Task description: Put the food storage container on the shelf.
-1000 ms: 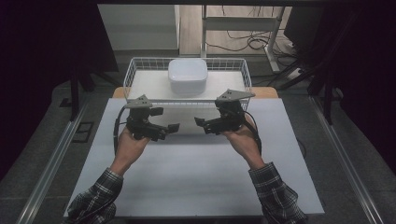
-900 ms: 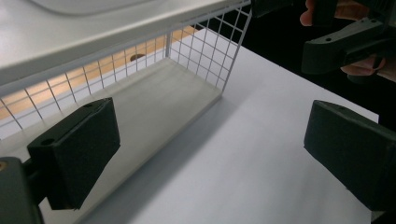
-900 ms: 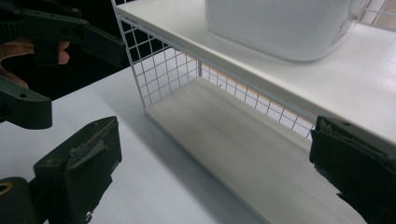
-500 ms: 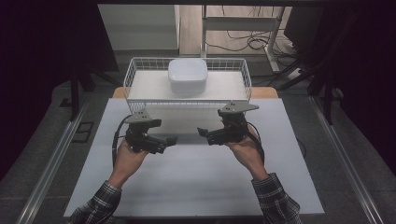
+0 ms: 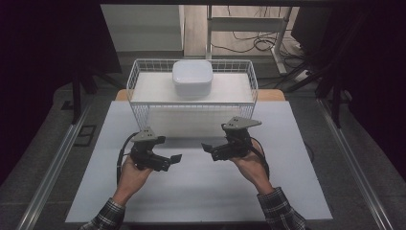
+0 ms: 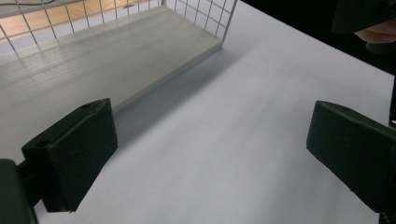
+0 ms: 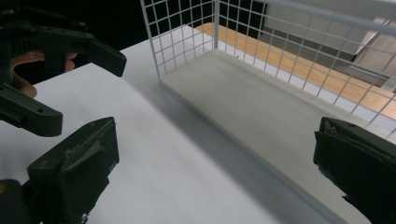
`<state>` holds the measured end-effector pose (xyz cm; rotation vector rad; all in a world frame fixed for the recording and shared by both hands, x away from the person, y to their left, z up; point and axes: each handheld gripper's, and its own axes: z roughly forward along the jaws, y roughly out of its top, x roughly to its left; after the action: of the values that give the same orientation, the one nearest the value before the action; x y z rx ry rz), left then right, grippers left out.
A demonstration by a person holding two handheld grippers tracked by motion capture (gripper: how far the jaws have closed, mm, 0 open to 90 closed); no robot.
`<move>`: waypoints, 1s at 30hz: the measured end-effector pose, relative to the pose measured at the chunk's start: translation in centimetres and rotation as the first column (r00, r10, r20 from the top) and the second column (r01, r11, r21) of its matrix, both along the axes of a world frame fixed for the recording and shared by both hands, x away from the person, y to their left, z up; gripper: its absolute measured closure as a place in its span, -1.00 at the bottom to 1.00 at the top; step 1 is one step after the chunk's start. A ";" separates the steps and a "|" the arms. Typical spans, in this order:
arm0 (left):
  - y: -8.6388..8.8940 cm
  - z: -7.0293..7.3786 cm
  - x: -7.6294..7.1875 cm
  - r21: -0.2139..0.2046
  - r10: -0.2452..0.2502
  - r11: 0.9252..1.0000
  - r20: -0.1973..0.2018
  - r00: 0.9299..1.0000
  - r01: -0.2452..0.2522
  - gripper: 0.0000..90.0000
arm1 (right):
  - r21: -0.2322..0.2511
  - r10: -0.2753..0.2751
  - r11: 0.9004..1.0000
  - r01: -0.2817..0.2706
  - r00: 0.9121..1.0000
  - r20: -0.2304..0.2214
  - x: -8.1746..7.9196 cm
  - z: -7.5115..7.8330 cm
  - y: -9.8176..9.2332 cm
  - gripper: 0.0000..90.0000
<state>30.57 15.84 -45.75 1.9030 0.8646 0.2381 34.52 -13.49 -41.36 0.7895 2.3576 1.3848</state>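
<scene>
Clearly empty, both of them: left gripper (image 5: pixel 176 158) with jaws spread wide over bare white table (image 5: pixel 206 191), right gripper (image 5: pixel 207 147) likewise agape, nothing between the pads in either gripper view. Tips turned inward, facing each other across a short gap near the table's middle, well short of the basket (image 5: pixel 191 109).

Nearest thing worth reaching for: white box (image 5: pixel 192 76), sitting inside the basket at its far wall, roughly centred between the side walls, resting on the pale board that lines the basket floor. From both grippers, straight ahead and up over the near wire wall; a shade closer to the left gripper's line sideways, though close to even. Squarish with rounded corners, so no clear long axis; slightly wider across the table than deep, if anything.

Likely needed: a turn of either hand from inward-pointing to forward-pointing, then a lift above the basket rim before dropping toward the box. Near wall the main obstacle. Seen from the right gripper view, basket corner (image 7: pixel 215 46) just ahead and the left gripper (image 7: pixel 88 49) off to the side.
</scene>
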 end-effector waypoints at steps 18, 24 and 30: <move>0.7 -2.2 -1.9 -0.011 0.013 1.000 -0.019 1.000 -0.013 -0.94 | -0.042 -0.005 0.999 0.005 1.000 0.007 -1.9 -2.2 -0.7 -1.00; 1.8 -2.6 -2.9 0.006 0.051 0.999 -0.004 0.999 -0.051 -0.94 | -0.044 -0.016 0.999 0.016 1.000 -0.005 -2.3 -2.8 -1.8 -1.00; 3.2 -3.2 -4.1 0.027 0.081 0.996 -0.021 0.996 -0.081 -0.95 | -0.032 -0.035 0.999 0.034 0.999 -0.019 -2.9 -3.1 -3.0 -1.00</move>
<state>26.44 19.00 -48.94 1.8999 0.9587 0.2796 31.67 -16.53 -44.44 0.8341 2.3633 1.3284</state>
